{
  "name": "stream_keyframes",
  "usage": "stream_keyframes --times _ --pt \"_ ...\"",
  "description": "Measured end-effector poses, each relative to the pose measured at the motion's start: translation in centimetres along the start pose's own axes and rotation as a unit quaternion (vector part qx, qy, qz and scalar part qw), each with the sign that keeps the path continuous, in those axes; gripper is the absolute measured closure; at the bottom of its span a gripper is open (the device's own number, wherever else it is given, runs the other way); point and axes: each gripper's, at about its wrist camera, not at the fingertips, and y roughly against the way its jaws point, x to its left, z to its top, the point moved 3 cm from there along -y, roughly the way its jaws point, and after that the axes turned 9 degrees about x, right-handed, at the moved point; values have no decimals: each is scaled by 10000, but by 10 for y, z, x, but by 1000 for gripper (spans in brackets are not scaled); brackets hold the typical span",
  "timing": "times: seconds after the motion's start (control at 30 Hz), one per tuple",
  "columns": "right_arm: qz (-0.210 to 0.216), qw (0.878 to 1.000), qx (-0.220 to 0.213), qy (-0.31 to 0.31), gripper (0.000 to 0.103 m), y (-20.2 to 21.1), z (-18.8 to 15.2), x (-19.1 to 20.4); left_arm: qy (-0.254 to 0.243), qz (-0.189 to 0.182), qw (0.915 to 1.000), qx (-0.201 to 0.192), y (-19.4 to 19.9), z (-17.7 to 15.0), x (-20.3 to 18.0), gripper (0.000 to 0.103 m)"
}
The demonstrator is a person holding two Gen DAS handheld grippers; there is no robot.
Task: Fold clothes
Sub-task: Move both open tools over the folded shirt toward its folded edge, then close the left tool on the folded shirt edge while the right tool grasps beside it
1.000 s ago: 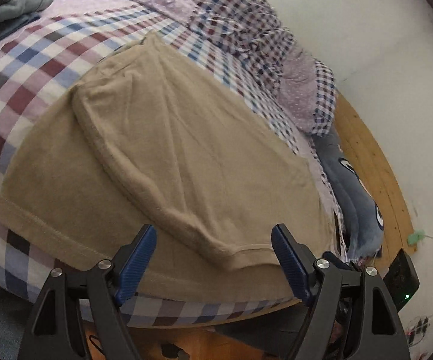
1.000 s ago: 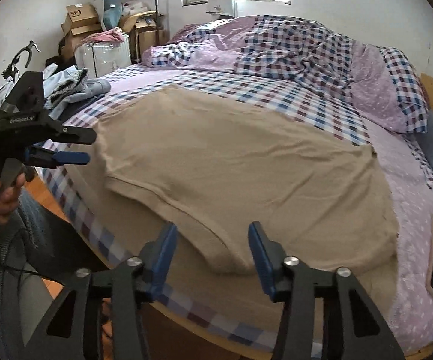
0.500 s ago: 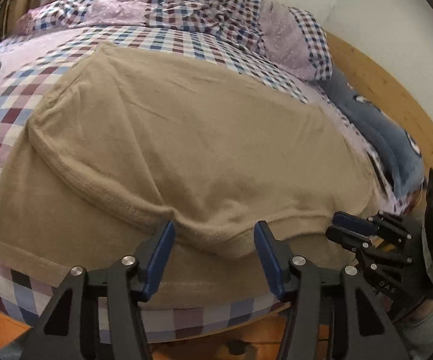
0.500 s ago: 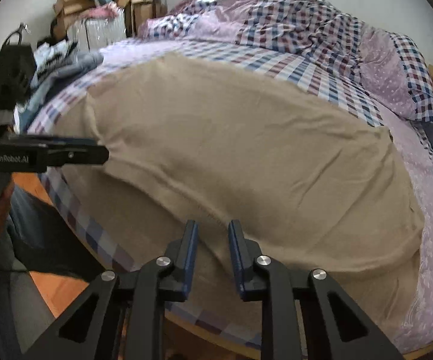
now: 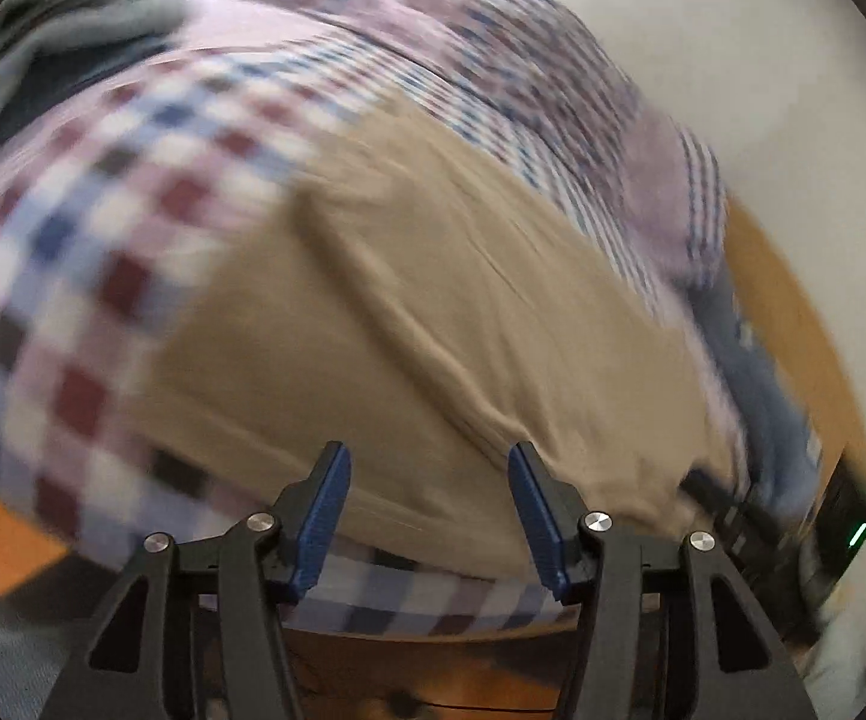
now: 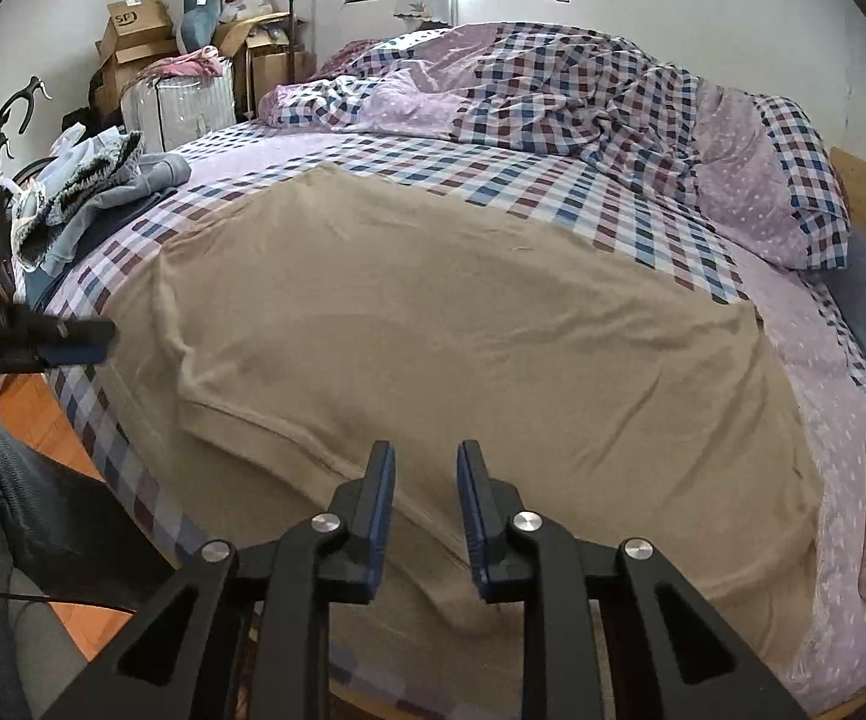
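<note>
Beige garment [image 6: 463, 324] lies spread on the bed [image 6: 553, 180]; left gripper [image 5: 424, 480] jaws open, right gripper [image 6: 424, 468] jaws parted over its hem.

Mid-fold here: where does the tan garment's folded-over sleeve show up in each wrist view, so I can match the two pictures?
Left wrist: the folded-over sleeve runs diagonally from upper centre down to lower right, ending just past the left gripper.
Right wrist: it lies at lower left, its cuff reaching the right gripper.
Shared landmark: the checked bedsheet under the tan garment.
</note>
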Motion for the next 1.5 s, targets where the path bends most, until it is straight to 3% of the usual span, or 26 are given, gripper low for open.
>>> stream_keyframes --times 0.17,0.43,0.53,0.73,0.93,1.13,1.33,1.5 --pt "83 9999 -80 -72 76 -4 9 2 728 76 9961 -485 23 7 42 40" --pt "203 9985 -406 -304 61 -2 27 7 1378 -183 9902 -137 13 -4 84 39" --pt "231 9986 -424 -204 58 -3 29 14 1622 -529 9853 1 7 -7 95 38" --pt "59 9988 -437 212 55 -6 28 33 1874 -973 9775 12 0 -2 93 25" --pt "-53 9947 -574 853 52 -6 28 69 1861 -1559 9701 26 5 2 91 24" --pt "127 9859 -686 1518 51 -12 29 125 1989 -1912 9612 28 10 10 89 24" --pt "398 9638 -842 2499 51 -24 22 192 1918 -2344 9530 46 16 23 82 24" --pt "483 9482 -840 3025 53 -46 18 231 1926 -2604 9455 321 8 26 79 24"
